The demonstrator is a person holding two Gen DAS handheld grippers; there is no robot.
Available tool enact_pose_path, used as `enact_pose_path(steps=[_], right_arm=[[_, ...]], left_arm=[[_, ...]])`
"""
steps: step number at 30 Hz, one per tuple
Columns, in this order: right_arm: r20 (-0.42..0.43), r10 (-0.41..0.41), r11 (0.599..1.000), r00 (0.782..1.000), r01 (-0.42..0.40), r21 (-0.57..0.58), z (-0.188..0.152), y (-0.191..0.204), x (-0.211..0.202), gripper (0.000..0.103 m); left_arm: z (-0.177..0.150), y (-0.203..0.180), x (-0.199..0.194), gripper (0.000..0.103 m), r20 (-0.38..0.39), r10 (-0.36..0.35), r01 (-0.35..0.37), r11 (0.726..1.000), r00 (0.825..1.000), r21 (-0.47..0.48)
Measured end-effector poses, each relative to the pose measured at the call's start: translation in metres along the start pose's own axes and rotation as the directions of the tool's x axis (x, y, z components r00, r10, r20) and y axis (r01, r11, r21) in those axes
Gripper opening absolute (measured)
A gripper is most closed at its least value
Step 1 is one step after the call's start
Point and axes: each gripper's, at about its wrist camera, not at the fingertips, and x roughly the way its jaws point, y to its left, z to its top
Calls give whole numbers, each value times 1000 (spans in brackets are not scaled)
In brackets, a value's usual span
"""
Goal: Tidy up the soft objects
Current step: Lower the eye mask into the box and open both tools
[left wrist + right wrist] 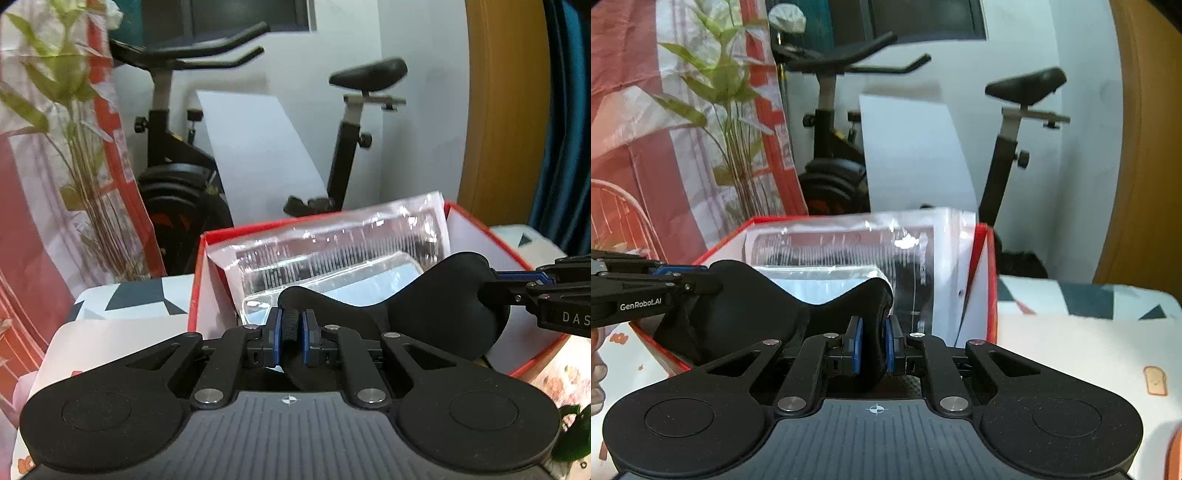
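A black padded eye mask [424, 306] is stretched between both grippers just above a red box [207, 258]. My left gripper [291, 332] is shut on the mask's one end. My right gripper [873, 343] is shut on the other end of the mask [768, 306]. The right gripper also shows in the left wrist view [517, 288], and the left gripper in the right wrist view [679, 280]. Inside the red box [990, 288] lie clear plastic packets [332, 251], also in the right wrist view [849, 254], under the mask.
The box stands on a table with a patterned cloth [1089, 332]. Behind it are an exercise bike [177, 155], a white board [258, 147], a plant [81, 166] and a red and white cloth [29, 221]. An orange door frame [498, 110] is at the right.
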Motion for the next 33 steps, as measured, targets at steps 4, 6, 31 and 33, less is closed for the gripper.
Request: enact_pose_path(steps=[4, 6, 31, 33], right_arm=[[-21, 5, 1000, 1000, -4, 11, 0, -4, 5, 12], [-30, 2, 1000, 1000, -1, 13, 0, -6, 5, 12], [35, -45, 998, 998, 43, 40, 10, -14, -56, 86], [37, -42, 998, 998, 40, 50, 7, -13, -63, 94]], left_arm=[[-3, -2, 5, 12, -25, 7, -7, 1000, 1000, 5], [-5, -4, 7, 12, -37, 17, -16, 1000, 999, 19], [-4, 2, -75, 95, 108, -31, 34, 999, 994, -26], [-9, 1, -86, 102, 117, -24, 27, 999, 993, -26]])
